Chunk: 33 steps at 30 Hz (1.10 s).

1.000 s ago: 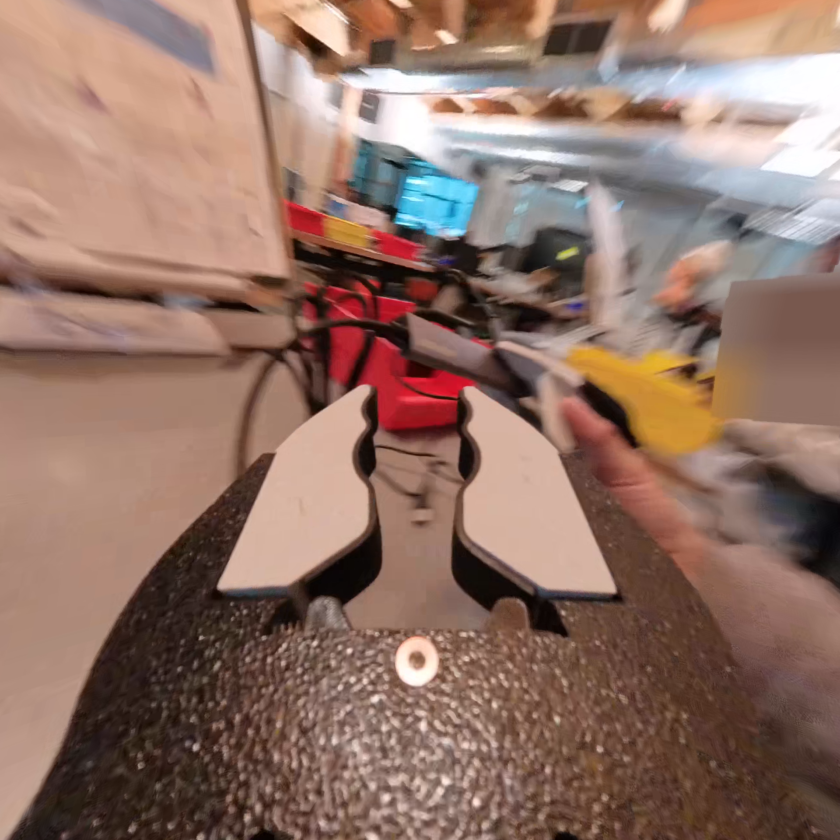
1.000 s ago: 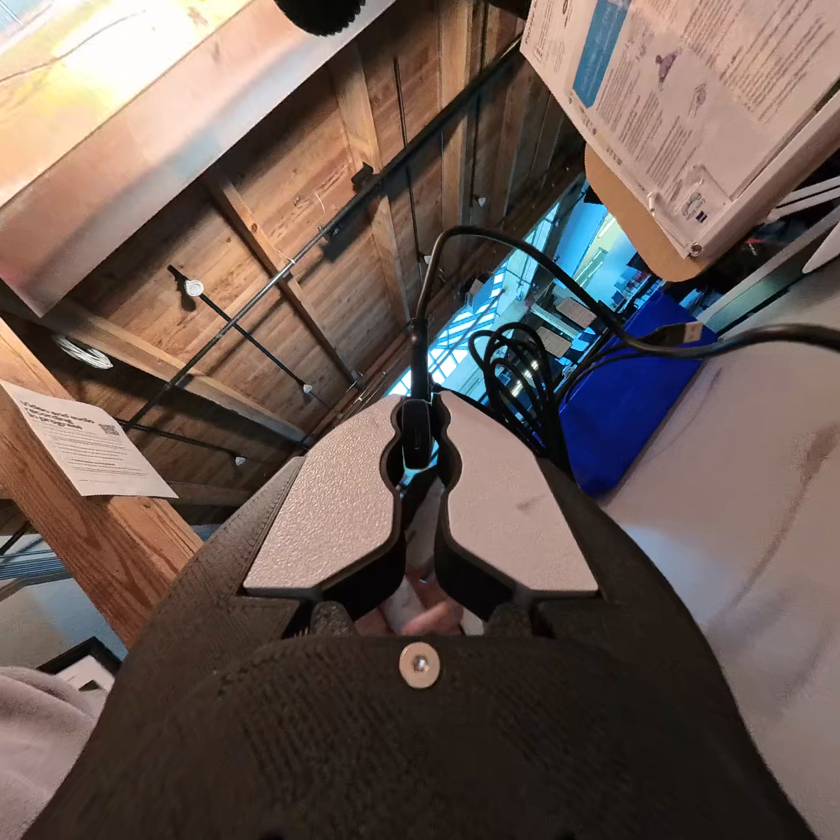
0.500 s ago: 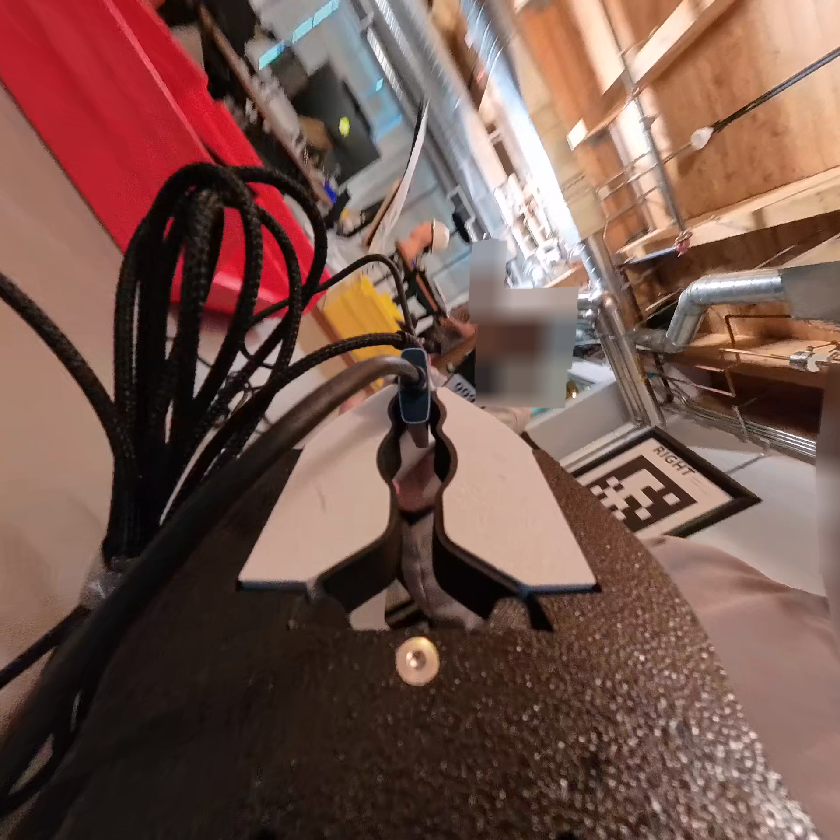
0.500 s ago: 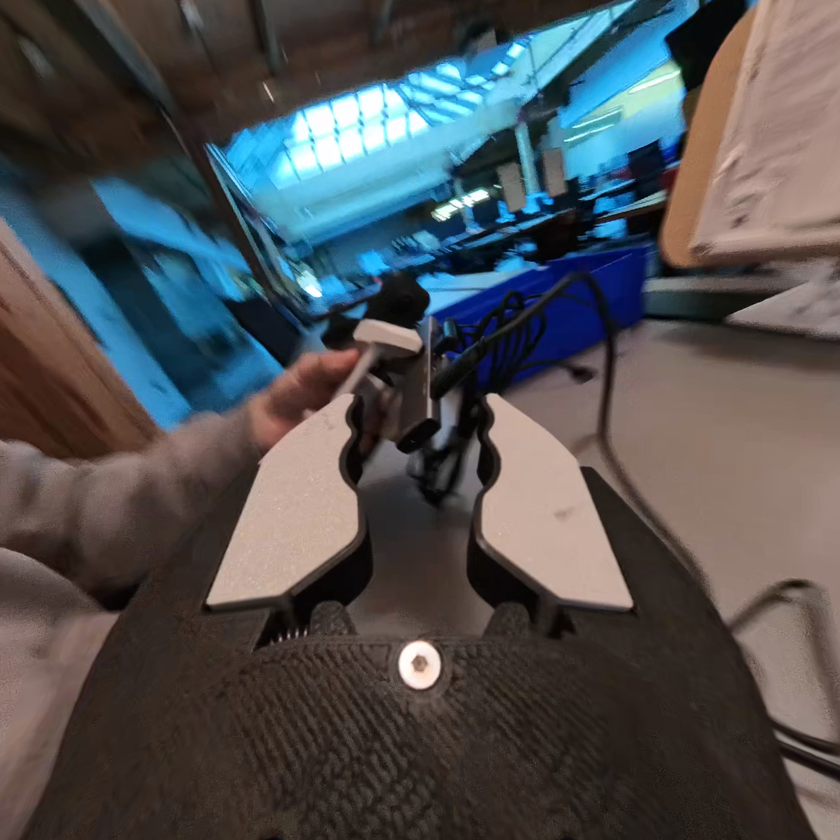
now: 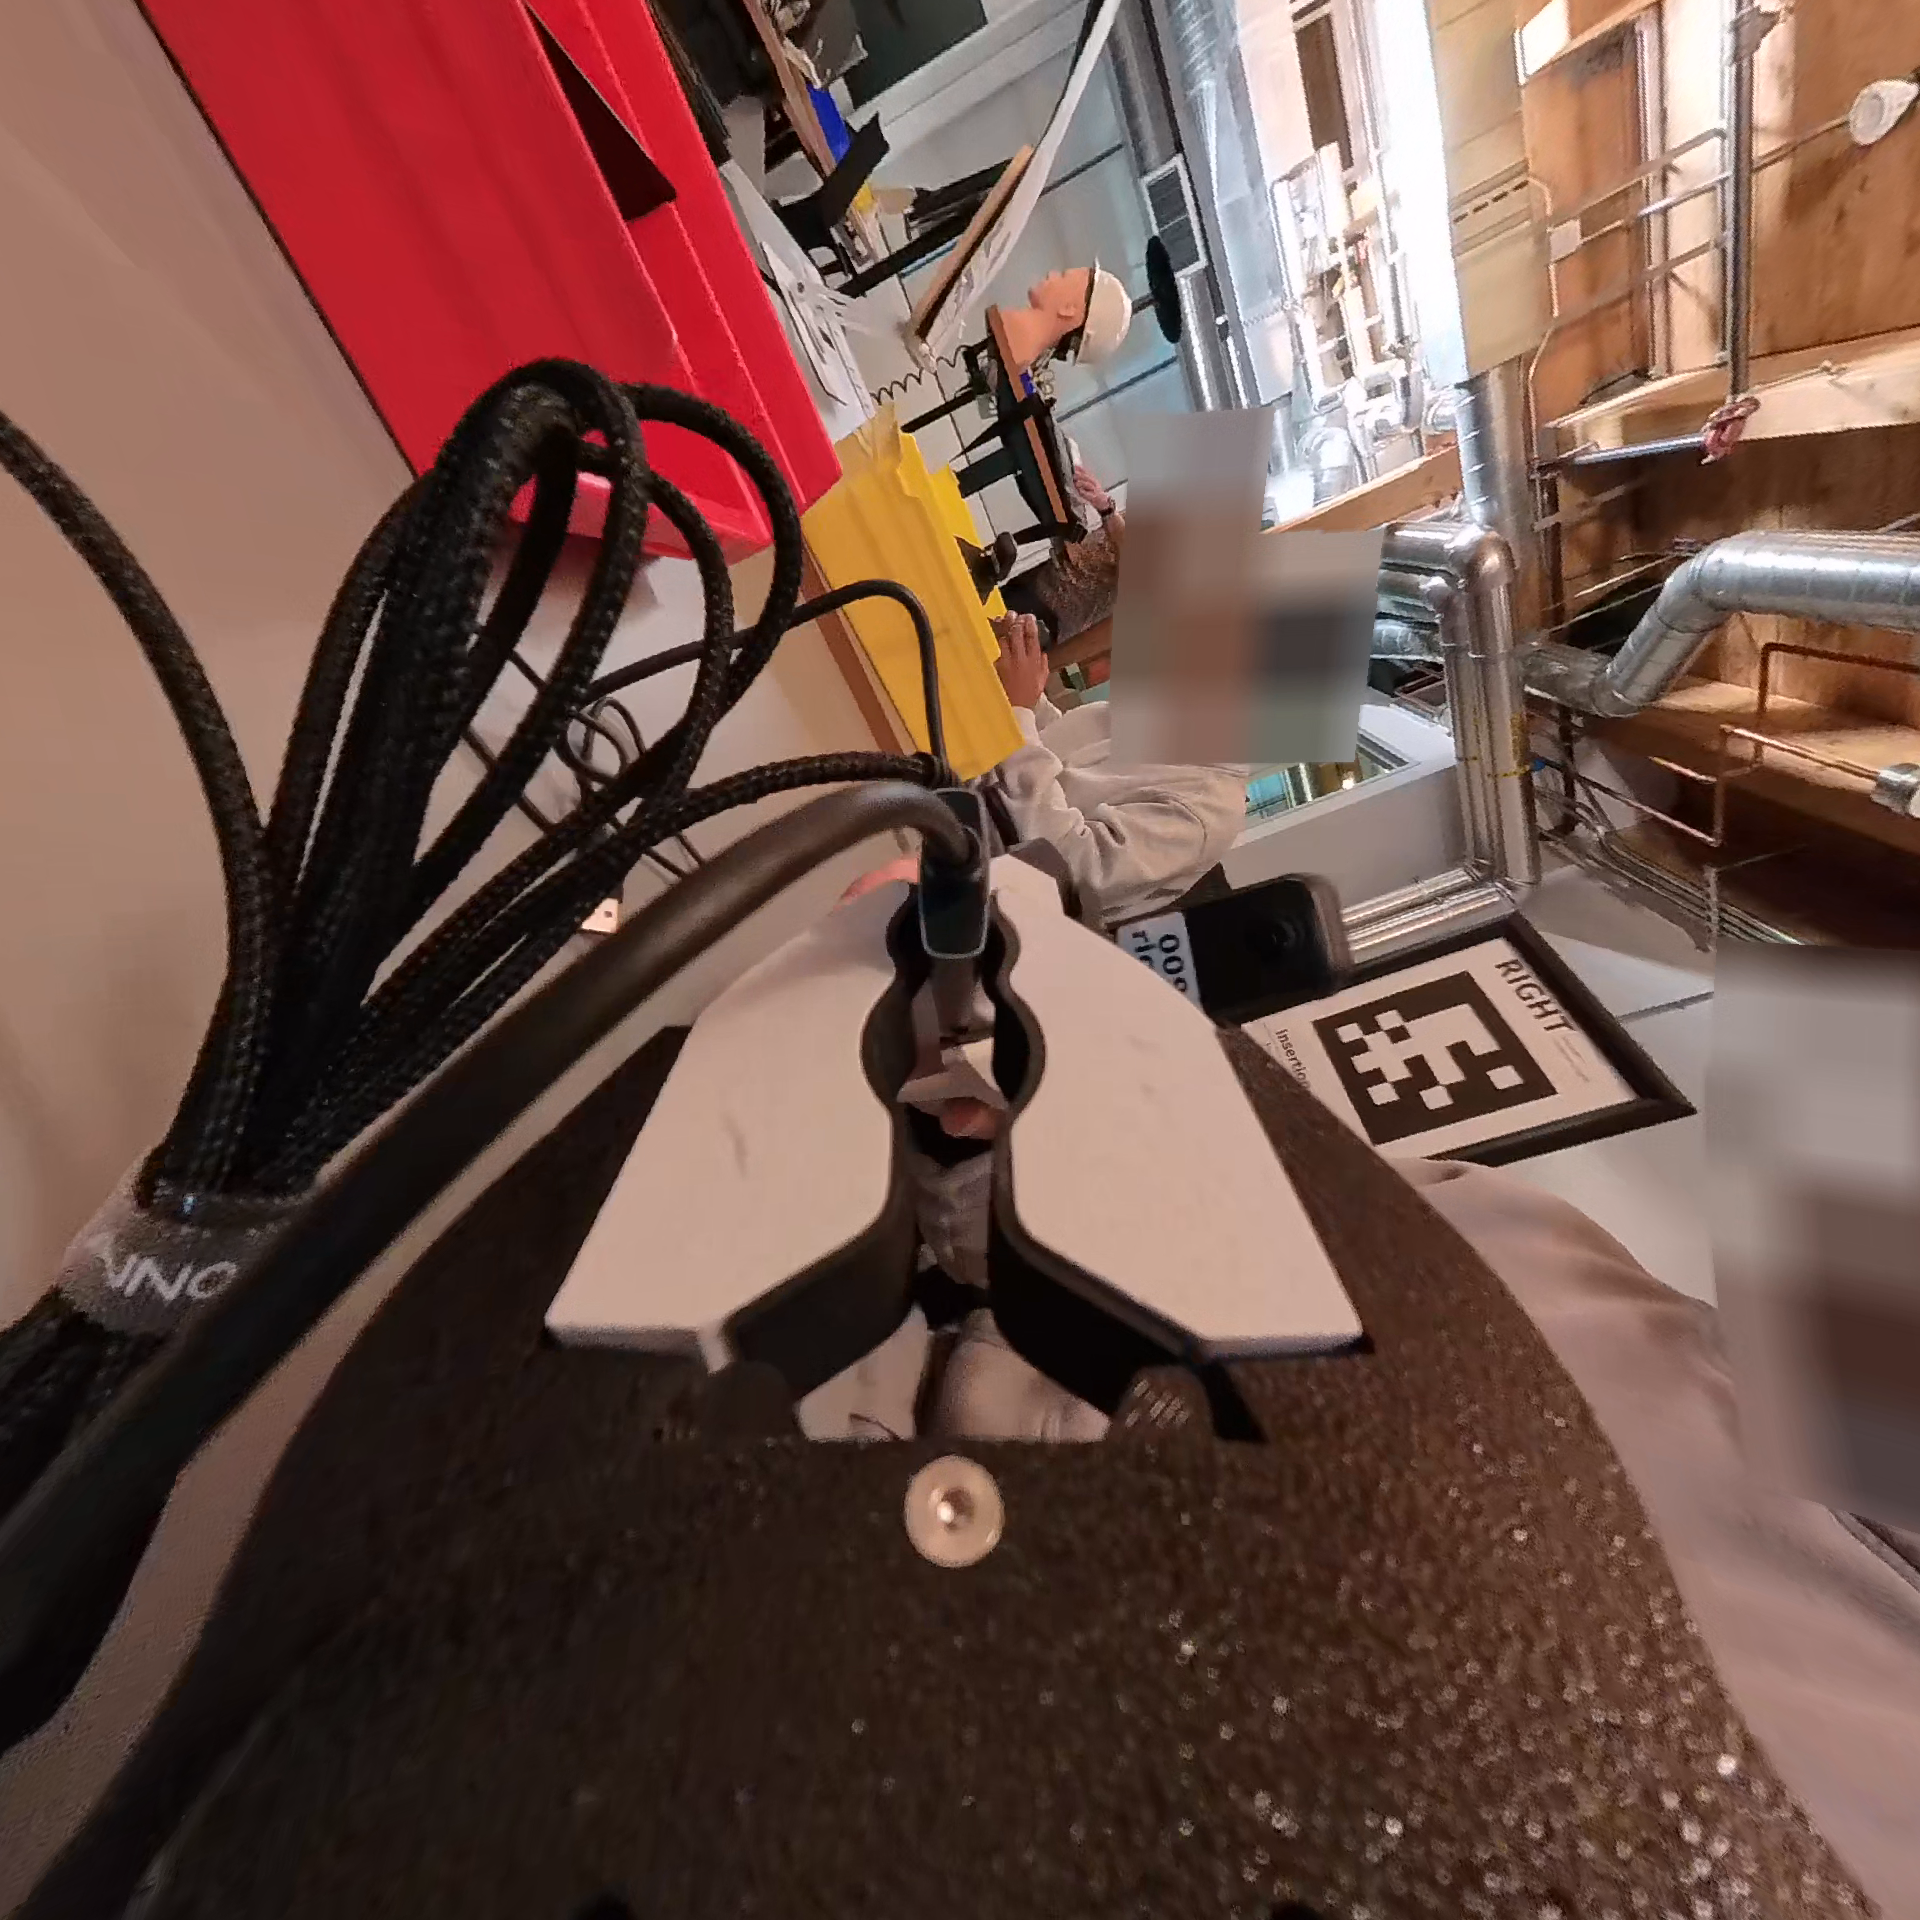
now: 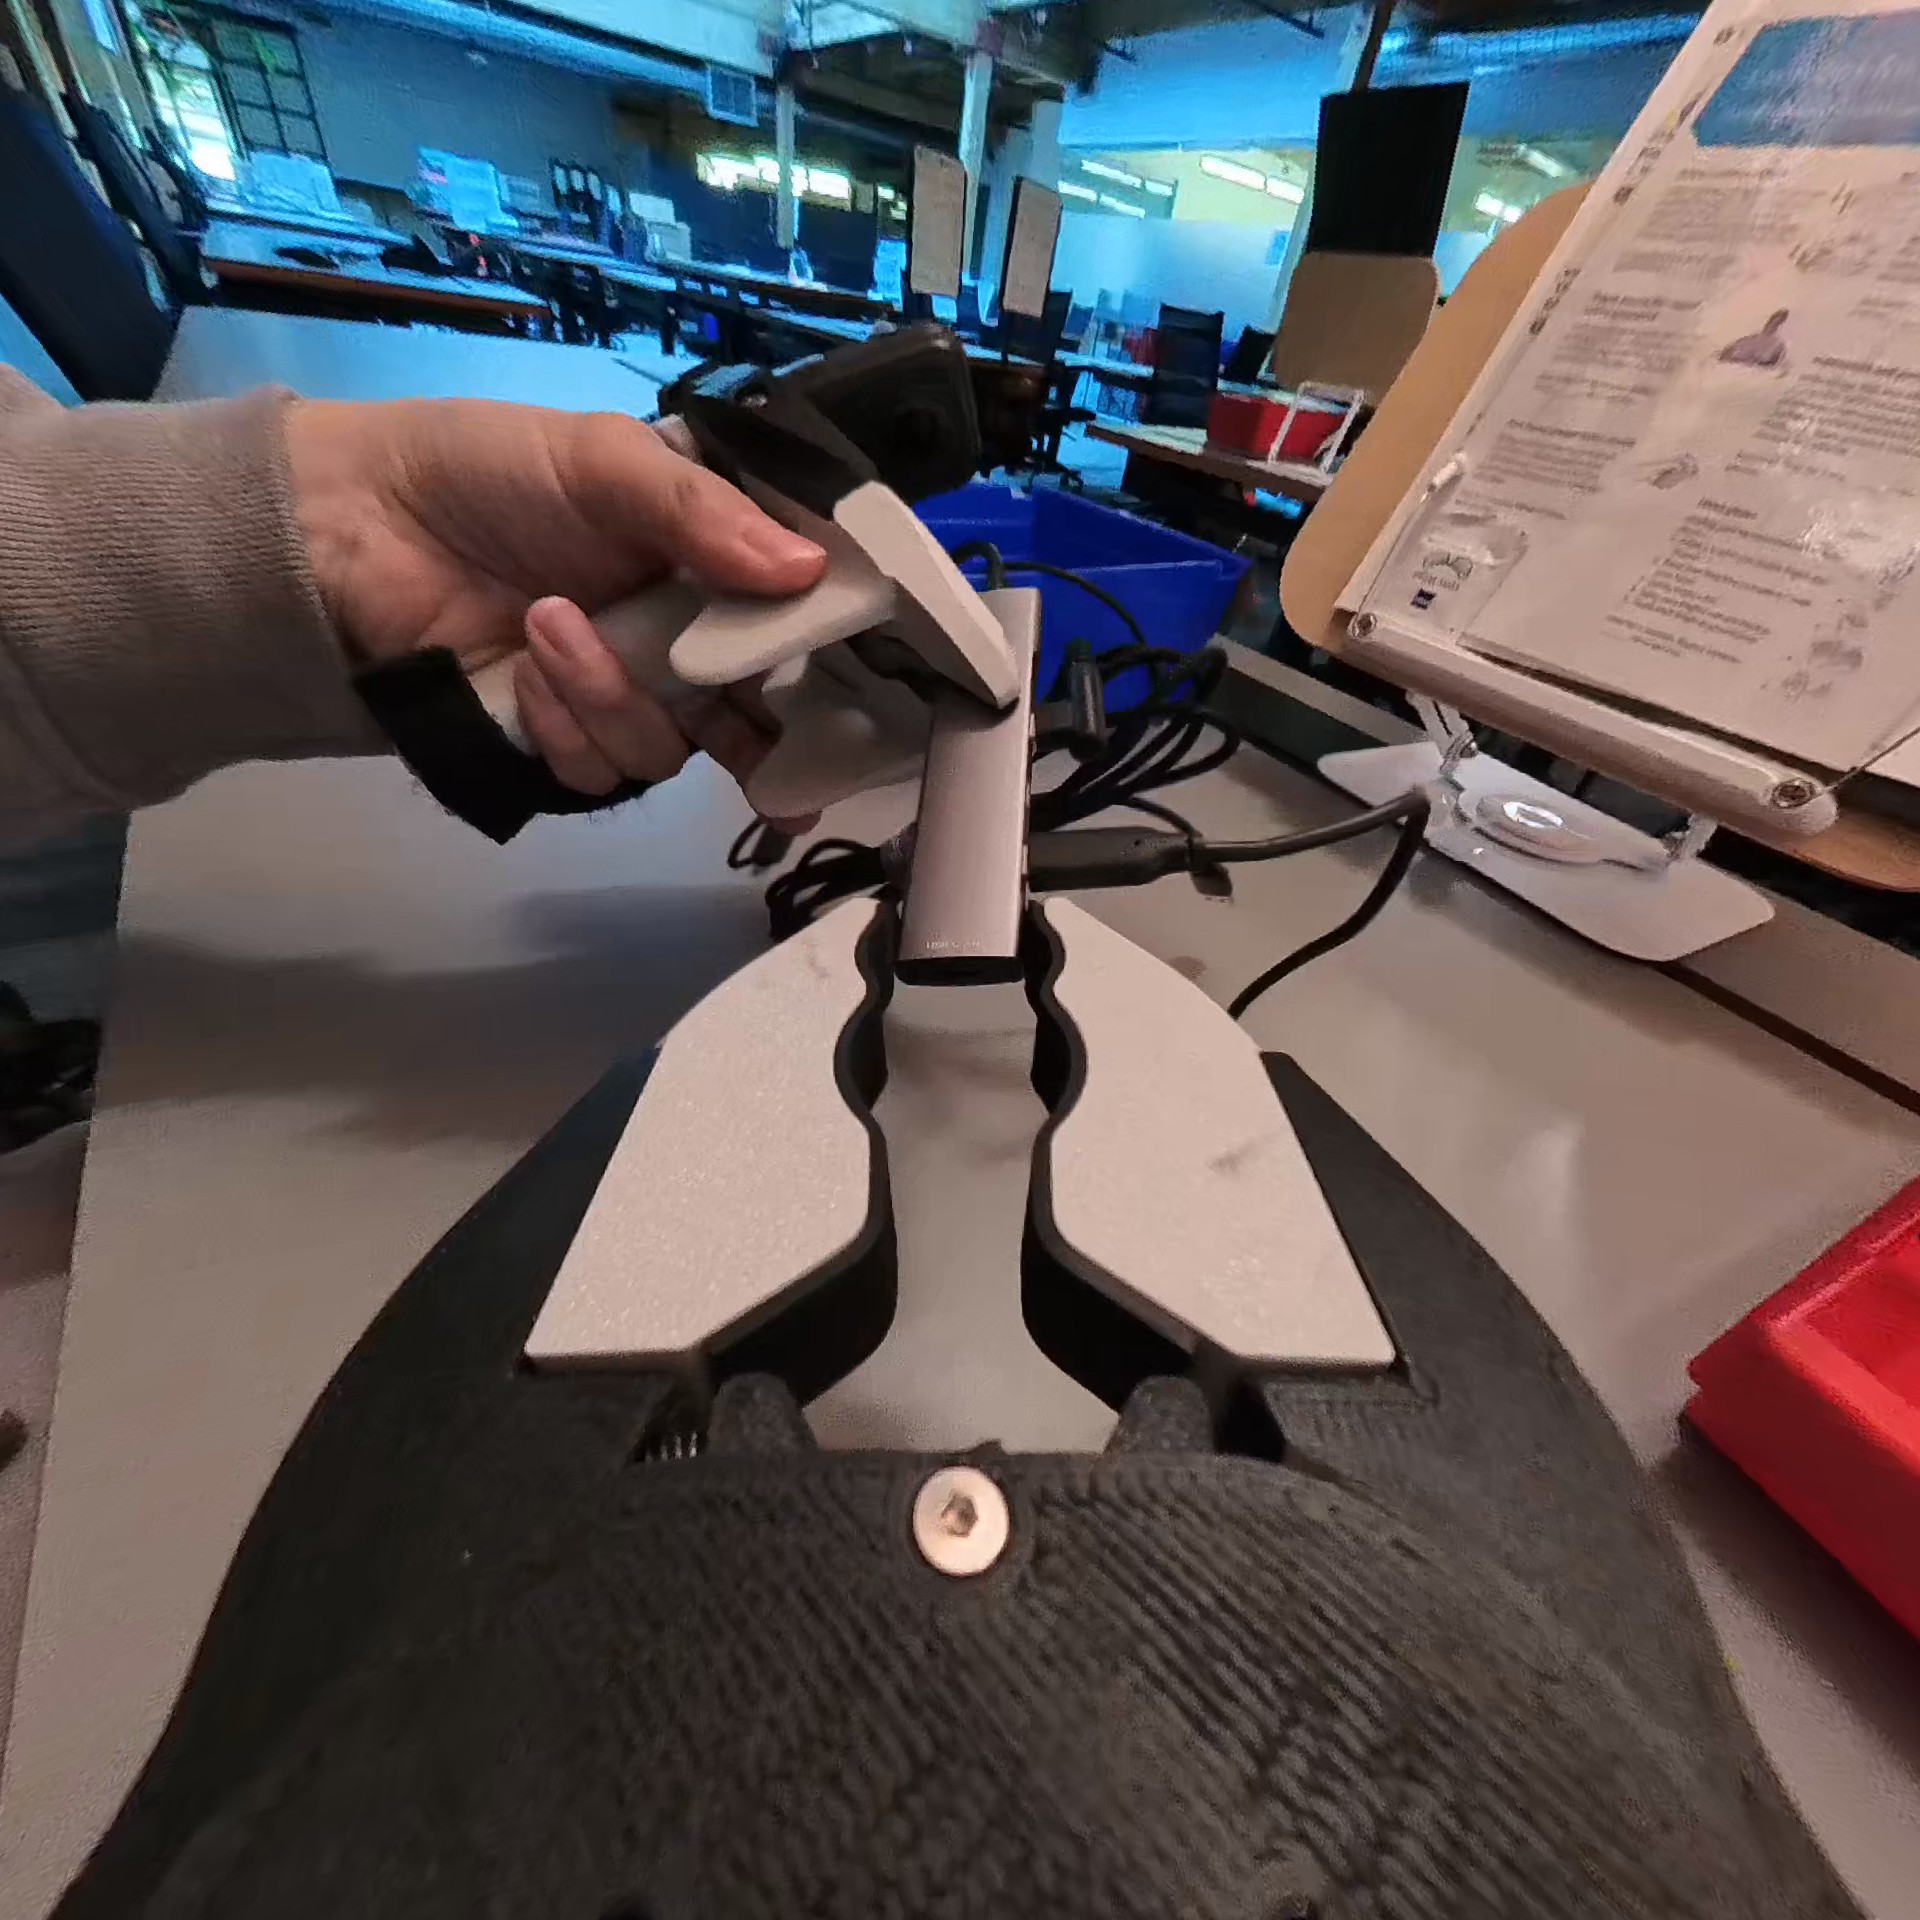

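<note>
My left gripper is shut on one end of a slim grey hub, seen end-on, with a thick black cable leaving it to the left. In the right wrist view a hand holds the left gripper clamped on the upper part of the hub, which tilts down toward me above the grey table. My right gripper has its fingertips closed against the hub's near lower end. A black plug sits in the hub's right side.
A coiled braided black cable with a grey strap lies left of the left gripper. Red bin, yellow bin and a marker card are around. Blue bin, document stand and another red bin border the table. The tips of one gripper are about 5 centimeters away from the tips of the other.
My right gripper let go of a cable plug, swung down level, opened wide, then closed in on the hub's lower end. My left gripper closed on the hub and lifted it.
</note>
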Motion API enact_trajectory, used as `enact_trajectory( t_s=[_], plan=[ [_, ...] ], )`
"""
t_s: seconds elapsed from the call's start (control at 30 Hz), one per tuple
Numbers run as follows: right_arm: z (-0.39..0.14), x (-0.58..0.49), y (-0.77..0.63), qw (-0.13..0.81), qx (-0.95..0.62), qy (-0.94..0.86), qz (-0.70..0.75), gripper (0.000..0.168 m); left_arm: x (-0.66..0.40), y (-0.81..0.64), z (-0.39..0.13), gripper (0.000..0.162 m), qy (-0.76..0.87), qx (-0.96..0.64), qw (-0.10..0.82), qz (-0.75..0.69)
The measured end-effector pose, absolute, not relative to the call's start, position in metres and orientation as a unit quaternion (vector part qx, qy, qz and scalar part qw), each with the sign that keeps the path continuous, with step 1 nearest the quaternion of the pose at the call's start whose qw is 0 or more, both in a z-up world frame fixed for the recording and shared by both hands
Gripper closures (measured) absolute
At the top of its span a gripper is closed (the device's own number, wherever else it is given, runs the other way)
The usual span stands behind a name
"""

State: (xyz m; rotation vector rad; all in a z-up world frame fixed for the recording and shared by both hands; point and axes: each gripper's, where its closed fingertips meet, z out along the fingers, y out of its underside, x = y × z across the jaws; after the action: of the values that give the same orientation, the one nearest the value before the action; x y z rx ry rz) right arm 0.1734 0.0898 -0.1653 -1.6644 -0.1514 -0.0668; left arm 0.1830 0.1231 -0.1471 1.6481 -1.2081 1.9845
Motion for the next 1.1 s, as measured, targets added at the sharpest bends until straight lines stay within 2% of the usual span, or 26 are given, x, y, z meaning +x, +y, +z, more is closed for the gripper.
enact_trajectory(
  t_s=[0.27,0.4,0.57,0.73,0.87,0.93,1.0,1.1],
  plan=[
    [-0.155,0.172,0.087,0.71,-0.699,-0.068,-0.053,0.145,0.181,0.122,-0.139,0.153,-0.408,0.556,0.169,0.705],
    [-0.15,0.171,0.088,0.729,-0.675,-0.03,-0.104,0.145,0.192,0.122,-0.137,0.149,-0.404,0.566,0.12,0.709],
    [-0.157,0.173,0.088,0.71,-0.676,0.005,-0.197,0.145,0.206,0.116,-0.143,0.147,-0.322,0.573,0.109,0.746],
    [-0.167,0.182,0.087,0.698,-0.685,0.014,-0.208,0.145,0.21,0.101,-0.156,0.149,-0.321,0.576,0.098,0.745],
    [-0.178,0.17,0.096,0.657,-0.743,-0.059,-0.11,0.142,0.205,0.113,-0.165,0.152,-0.416,0.585,0.064,0.694],
    [-0.15,0.168,0.087,0.664,-0.734,-0.099,-0.099,0.14,0.196,0.123,-0.179,0.152,-0.495,0.605,0.04,0.622],
    [-0.117,0.186,0.075,0.683,-0.722,-0.064,-0.094,0.141,0.182,0.126,-0.188,0.152,-0.561,0.603,0.049,0.566],
    [-0.103,0.199,0.075,0.681,-0.731,-0.011,0.049,0.137,0.161,0.112,-0.189,0.152,-0.635,0.558,0.09,0.527]
  ],
)
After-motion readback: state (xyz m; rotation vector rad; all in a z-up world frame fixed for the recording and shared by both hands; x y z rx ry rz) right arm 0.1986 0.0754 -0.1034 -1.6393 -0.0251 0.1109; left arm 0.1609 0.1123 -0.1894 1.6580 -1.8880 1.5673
